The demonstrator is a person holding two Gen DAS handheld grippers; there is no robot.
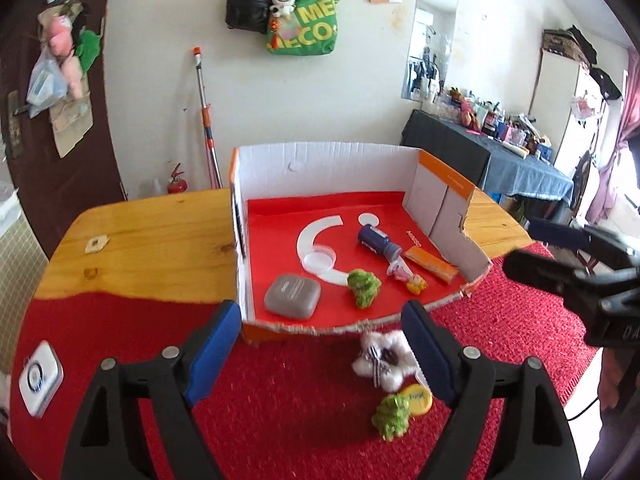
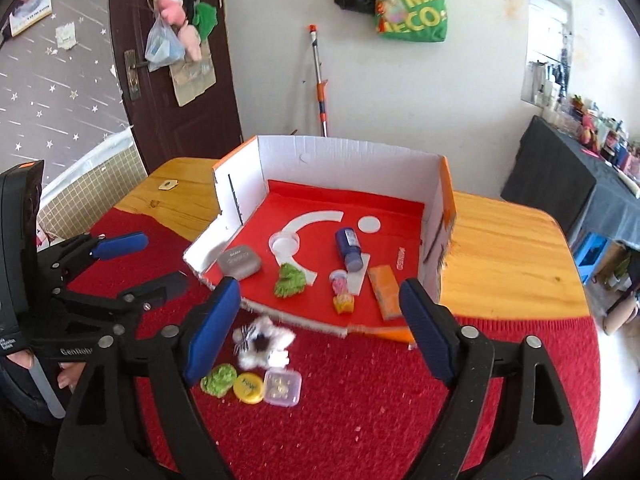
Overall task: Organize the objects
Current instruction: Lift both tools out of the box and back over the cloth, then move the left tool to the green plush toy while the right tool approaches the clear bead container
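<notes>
Both claws, left claw [image 1: 322, 350] and right claw [image 2: 320, 332], spread, empty. Pinch the white plush [image 2: 262, 342] centrally, lift clear over the box [image 2: 360, 156] lip.

Left gripper [image 1: 320, 354]: jaws wide apart, nothing between the blue fingers [image 1: 214, 354], pitched downward. Right gripper [image 2: 318, 338]: same, jaws spread, blue fingers [image 2: 426, 332] empty, pitched down. From the right wrist view the left unit sits on the left, a hand [image 2: 70, 376] wrapped under its grip. Both units side by side at the near edge, well apart.
</notes>
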